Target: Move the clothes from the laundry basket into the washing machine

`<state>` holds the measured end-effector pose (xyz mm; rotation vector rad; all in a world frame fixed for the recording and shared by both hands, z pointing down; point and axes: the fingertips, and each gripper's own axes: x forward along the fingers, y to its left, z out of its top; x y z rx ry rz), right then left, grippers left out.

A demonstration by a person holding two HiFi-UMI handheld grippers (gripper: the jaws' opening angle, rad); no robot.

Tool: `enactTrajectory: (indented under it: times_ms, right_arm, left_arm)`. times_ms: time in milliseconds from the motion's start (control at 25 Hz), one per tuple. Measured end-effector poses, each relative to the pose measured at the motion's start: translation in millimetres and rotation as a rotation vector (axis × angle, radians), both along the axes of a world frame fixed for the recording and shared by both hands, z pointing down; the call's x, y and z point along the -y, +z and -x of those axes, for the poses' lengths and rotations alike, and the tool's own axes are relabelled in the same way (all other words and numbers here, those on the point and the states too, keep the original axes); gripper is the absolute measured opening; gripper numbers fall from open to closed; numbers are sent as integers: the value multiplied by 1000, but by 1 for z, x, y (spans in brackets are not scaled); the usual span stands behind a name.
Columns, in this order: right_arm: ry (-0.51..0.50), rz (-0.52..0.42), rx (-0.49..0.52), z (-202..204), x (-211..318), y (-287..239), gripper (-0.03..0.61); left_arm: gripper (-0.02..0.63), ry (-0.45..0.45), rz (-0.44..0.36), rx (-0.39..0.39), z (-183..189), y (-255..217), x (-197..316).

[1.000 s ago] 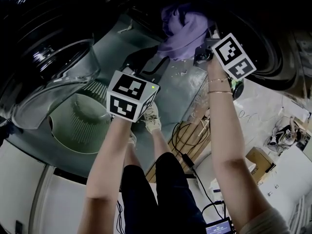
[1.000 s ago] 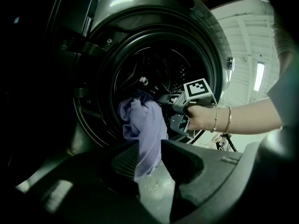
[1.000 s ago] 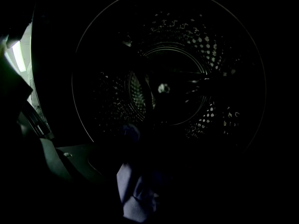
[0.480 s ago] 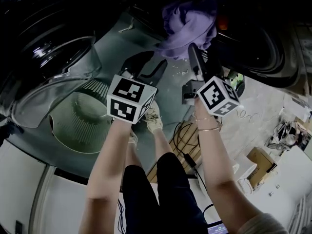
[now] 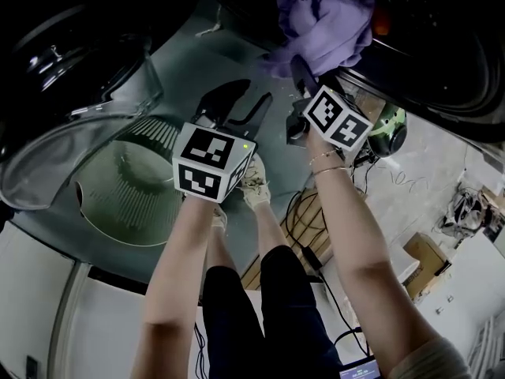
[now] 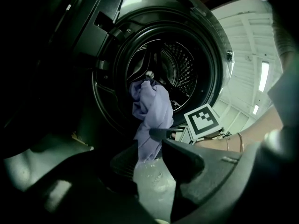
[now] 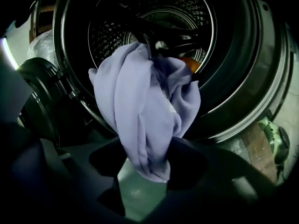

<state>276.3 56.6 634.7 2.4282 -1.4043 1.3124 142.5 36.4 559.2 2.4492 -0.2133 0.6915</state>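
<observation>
In the head view, the left gripper (image 5: 235,110) is held over the grey-green floor, its jaws standing apart with nothing in them. The right gripper (image 5: 298,73) reaches higher, and its tip meets the hanging end of a lavender garment (image 5: 327,18). The garment is bunched on the lower lip of the washing machine (image 5: 442,77) and spills outward. The machine's glass door (image 5: 71,101) stands swung open at the left. Below the door sits a round, pale green laundry basket (image 5: 154,133) with ribbed walls. The person's shoes (image 5: 251,189) stand between the basket and the machine.

The left gripper view shows its two dark jaws parted, with only bare floor in the gap. Beyond them the garment hangs half out of the round opening, over the front of the perforated drum (image 6: 182,64). The right gripper's marker cube (image 6: 202,120) sits just right of the cloth, and one jaw of that gripper touches its lower edge.

In the right gripper view the jaws are moderately apart. The garment's lower tail hangs down between them and lies against the right-hand jaw, with floor visible under the cloth. The folds hang slack rather than pulled. The upper part of the garment lies inside the opening. Behind it, an orange item (image 7: 189,63) shows deeper inside the drum.
</observation>
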Motion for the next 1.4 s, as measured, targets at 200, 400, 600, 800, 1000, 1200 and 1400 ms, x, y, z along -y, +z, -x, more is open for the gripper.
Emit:
enactTrajectory:
  times_ms: [200,400,600,800,1000,1200,1400]
  right_arm:
    - [-22,-69,-39,-6,12,-29,84]
    - [-17,-171,-81,-26,34,-78,74]
    - [23,-257,-149,-62,60,-126,74]
    - [69,-335,-215,-97,83,-164,73]
    - [106,-412,-300,-122,99,-198,72]
    - [176,-459,-309,-141,102,-209,75]
    - [132,-353,-204,-126,96,-162,201]
  left_arm:
    - [150,-2,4,-2,-3,-1,-1]
    - [150,3,-15,-25,-17,-24,8]
    - [150,4,-35,-42,-29,-42,24]
    - [150,7,-43,-50,-36,-53,32]
    - [150,12,-48,-56,-40,-59,36]
    - [150,19,-54,-59,-42,-59,40]
    - [150,30,-54,-61,-45,-59,35]
